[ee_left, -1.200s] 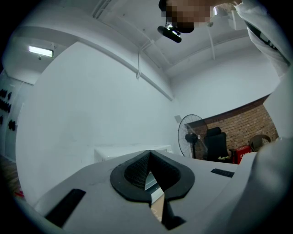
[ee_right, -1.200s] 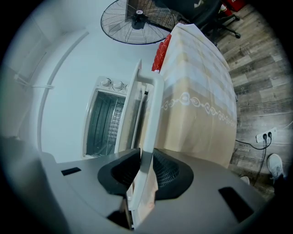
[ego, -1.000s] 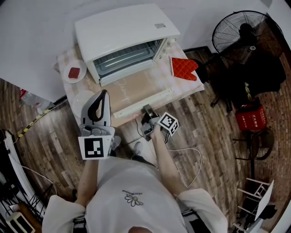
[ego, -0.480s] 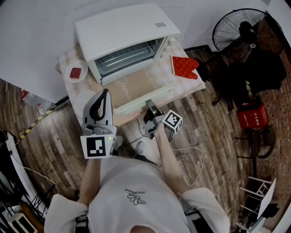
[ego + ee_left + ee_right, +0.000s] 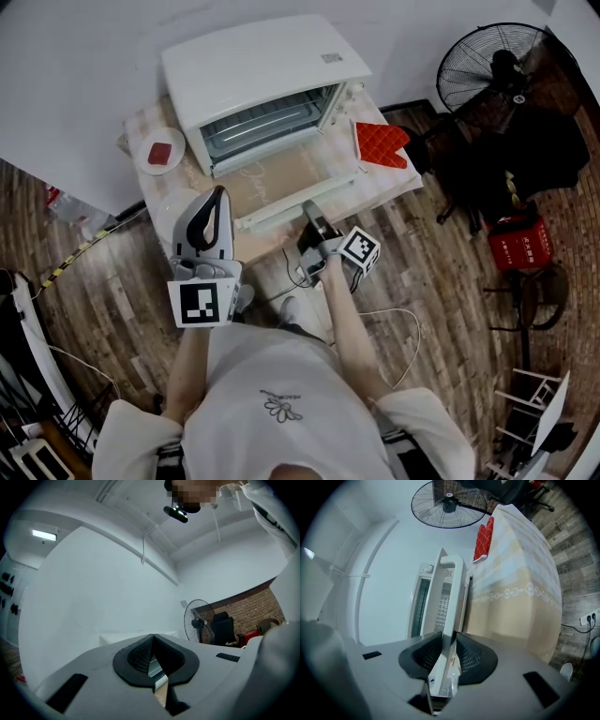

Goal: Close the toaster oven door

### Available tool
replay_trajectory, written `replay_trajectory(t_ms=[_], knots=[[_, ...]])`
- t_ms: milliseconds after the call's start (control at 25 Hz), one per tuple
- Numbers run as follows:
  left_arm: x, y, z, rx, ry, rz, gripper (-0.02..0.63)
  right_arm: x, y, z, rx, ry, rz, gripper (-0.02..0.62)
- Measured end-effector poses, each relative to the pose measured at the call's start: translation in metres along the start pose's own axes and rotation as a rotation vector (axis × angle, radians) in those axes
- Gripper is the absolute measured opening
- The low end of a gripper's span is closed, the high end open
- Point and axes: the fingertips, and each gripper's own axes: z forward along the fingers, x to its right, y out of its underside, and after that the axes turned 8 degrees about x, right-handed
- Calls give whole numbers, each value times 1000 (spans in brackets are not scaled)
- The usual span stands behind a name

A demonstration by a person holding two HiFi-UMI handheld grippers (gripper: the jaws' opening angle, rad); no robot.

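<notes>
A white toaster oven [image 5: 262, 66] stands on the cloth-covered table [image 5: 398, 178], its glass door [image 5: 281, 178] swung down towards me and partly raised. My right gripper [image 5: 310, 215] is shut on the door's white handle bar [image 5: 298, 200] near its middle. The right gripper view has the handle [image 5: 451, 592] running up between my right gripper's [image 5: 446, 653] pads, with the oven's cavity [image 5: 423, 606] behind it. My left gripper [image 5: 217, 194] is held upright over the table's near left corner, shut on nothing; in its own view the left gripper [image 5: 152, 656] points at the wall and ceiling.
A red oven mitt [image 5: 380, 143] lies on the table right of the oven. A small white plate with a red piece [image 5: 159, 152] sits to the left. On the wooden floor to the right are a standing fan [image 5: 492, 66], a red box [image 5: 518, 239] and a white cable [image 5: 380, 309].
My right gripper has moved up and towards the oven with the handle in it, so the door's front edge has lifted a little. The left gripper has barely moved.
</notes>
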Motion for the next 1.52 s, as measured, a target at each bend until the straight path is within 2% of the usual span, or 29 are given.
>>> replay_trajectory(t_ms=[600,1520], knots=[[-5,-5,-5,5,-17,14,15,-62,-13,30,34,-154,25,91],[-19,-9,-5,15,-49,26,17,-111,-23,72,52,-228,46,89]])
